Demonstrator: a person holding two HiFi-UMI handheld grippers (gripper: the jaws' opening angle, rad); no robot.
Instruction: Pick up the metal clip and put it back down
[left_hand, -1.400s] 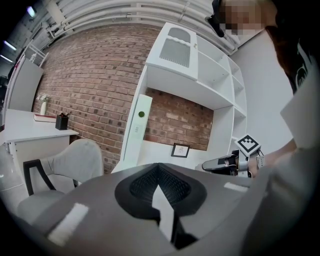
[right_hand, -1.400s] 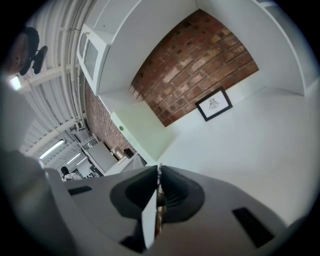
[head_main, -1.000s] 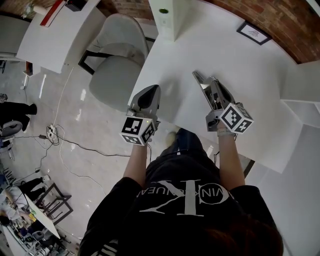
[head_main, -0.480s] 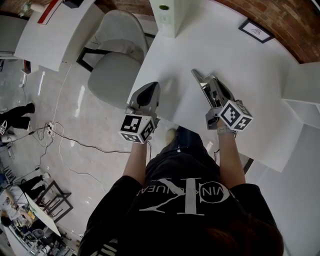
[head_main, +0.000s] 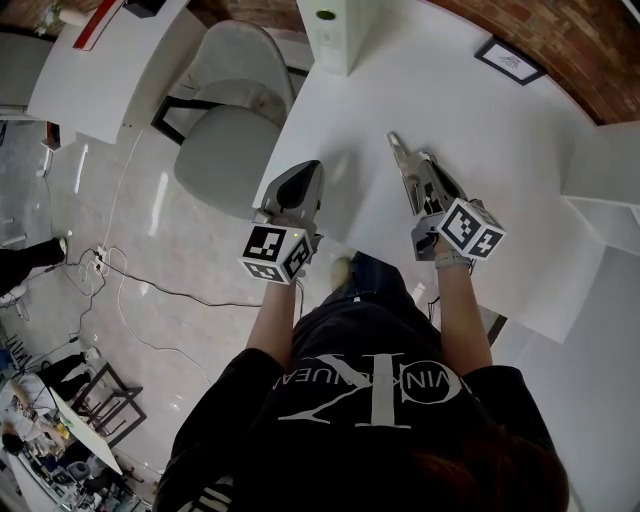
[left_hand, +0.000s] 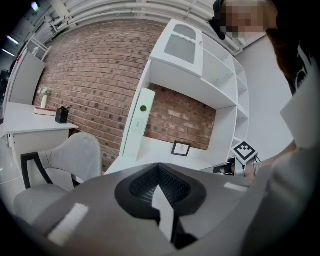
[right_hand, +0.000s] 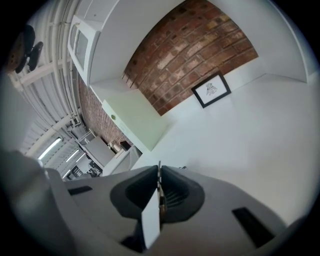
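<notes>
My right gripper (head_main: 394, 142) hovers over the white table (head_main: 500, 140) with its jaws pressed together. A thin sliver of metal, the metal clip (right_hand: 159, 167), sticks out between the jaws in the right gripper view; most of it is hidden. In the head view the clip (head_main: 391, 138) shows only as a small silver point at the jaw tips. My left gripper (head_main: 311, 170) is held at the table's left front edge, shut, with nothing between its jaws (left_hand: 159, 169). I see no clip lying on the table.
A grey chair (head_main: 235, 110) stands left of the table. A tall pale box (head_main: 335, 30) and a small framed picture (head_main: 510, 62) sit at the table's far side. White shelving (head_main: 600, 170) borders the right. Cables lie on the floor at left.
Both grippers have stayed almost in place. The right gripper's tip has drifted slightly away from me over the table.
</notes>
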